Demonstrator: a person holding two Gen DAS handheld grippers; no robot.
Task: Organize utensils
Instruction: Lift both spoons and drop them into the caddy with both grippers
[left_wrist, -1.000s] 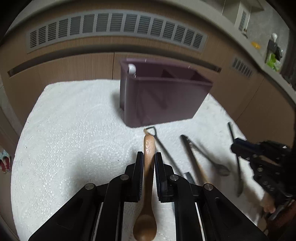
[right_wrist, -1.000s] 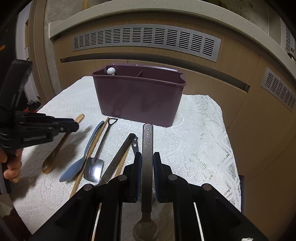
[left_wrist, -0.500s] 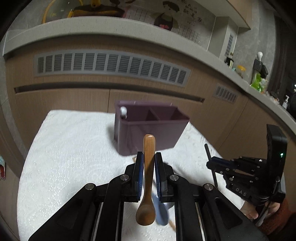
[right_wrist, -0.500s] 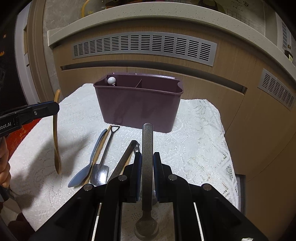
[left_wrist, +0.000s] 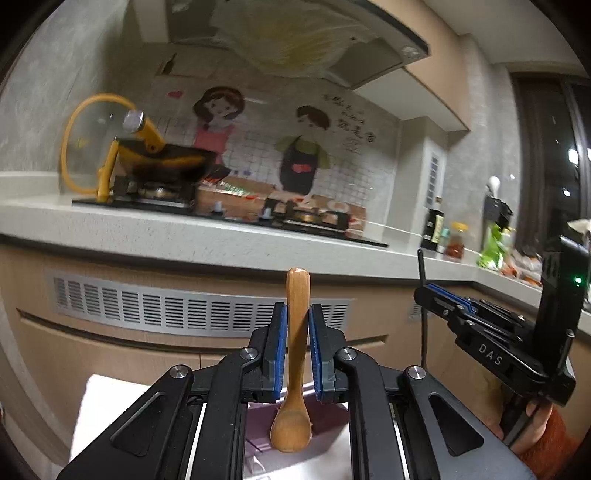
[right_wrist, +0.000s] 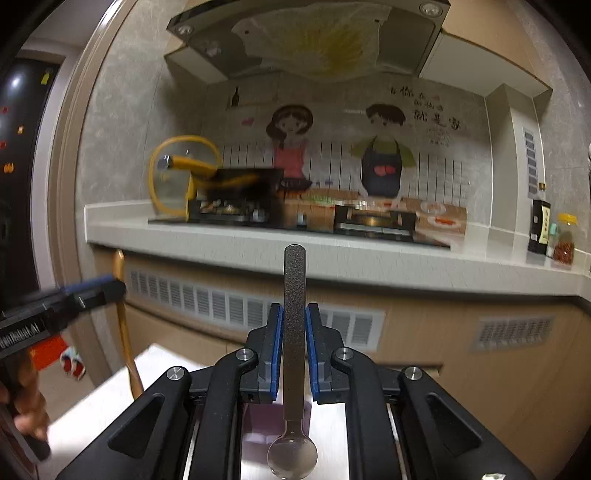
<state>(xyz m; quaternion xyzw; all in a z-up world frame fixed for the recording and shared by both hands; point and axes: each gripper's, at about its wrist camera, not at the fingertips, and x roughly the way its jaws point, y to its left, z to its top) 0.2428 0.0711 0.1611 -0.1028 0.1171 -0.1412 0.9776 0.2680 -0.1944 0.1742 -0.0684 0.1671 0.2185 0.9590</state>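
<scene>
My left gripper (left_wrist: 295, 317) is shut on a wooden spoon (left_wrist: 294, 369), held upright with its bowl hanging down over the purple utensil holder (left_wrist: 325, 417), which shows only partly under the fingers. My right gripper (right_wrist: 294, 317) is shut on a metal spoon with a dark textured handle (right_wrist: 294, 332), also upright, bowl down above the purple holder (right_wrist: 266, 424). The right gripper shows at the right of the left wrist view (left_wrist: 428, 295). The left gripper shows at the left of the right wrist view (right_wrist: 110, 290) with the wooden spoon (right_wrist: 125, 332).
A white lace cloth (left_wrist: 103, 406) covers the table below. Behind it stands a kitchen counter (left_wrist: 221, 236) with a hob, a black pan with a yellow handle (left_wrist: 162, 155) and bottles (left_wrist: 434, 229) at the right. The other utensils on the table are out of view.
Both grippers have lifted and tilted up with their spoons. The views swung from the table and loose utensils up to the counter and wall; the purple holder now lies just below the fingers.
</scene>
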